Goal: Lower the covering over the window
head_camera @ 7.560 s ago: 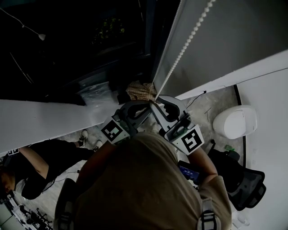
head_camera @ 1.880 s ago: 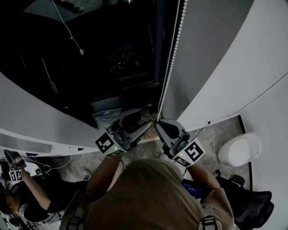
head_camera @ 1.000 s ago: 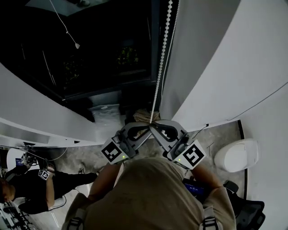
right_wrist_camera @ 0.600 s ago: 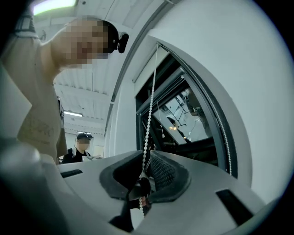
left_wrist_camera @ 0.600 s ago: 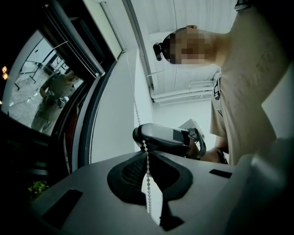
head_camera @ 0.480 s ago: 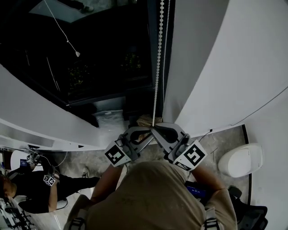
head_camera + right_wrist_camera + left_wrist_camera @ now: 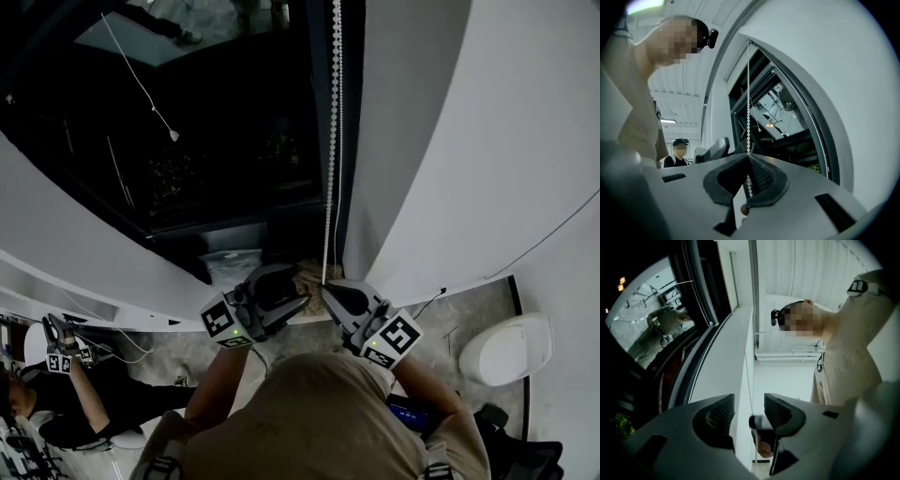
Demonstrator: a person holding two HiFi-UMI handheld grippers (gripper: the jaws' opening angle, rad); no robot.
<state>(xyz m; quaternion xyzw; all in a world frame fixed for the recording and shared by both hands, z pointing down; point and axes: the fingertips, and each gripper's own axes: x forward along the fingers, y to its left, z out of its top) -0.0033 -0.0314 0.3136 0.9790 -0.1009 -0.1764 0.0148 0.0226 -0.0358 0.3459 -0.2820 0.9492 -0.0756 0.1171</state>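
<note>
A white bead chain [image 7: 332, 141] hangs down in front of the dark window [image 7: 216, 141]. My right gripper [image 7: 324, 287] is shut on the chain's lower end. In the right gripper view the beads [image 7: 748, 93] run straight down into the closed right gripper [image 7: 749, 157], and a few beads dangle below the pads. My left gripper [image 7: 302, 302] sits just left of it, and its jaws have just been opening. In the left gripper view the left gripper [image 7: 749, 412] stands open, with the thin chain [image 7: 749, 376] in the gap and touching neither pad.
A white ledge [image 7: 75, 244] runs below the window and a pale wall [image 7: 469, 141] stands on the right. On the floor below there is a person in black [image 7: 56, 403] at the left and a white rounded device [image 7: 502, 347] at the right. A person in a cap [image 7: 679, 152] stands behind.
The left gripper's jaws have opened off the bead chain and it has drawn a little to the left. The right gripper stays clamped on the chain and has sunk slightly.
</note>
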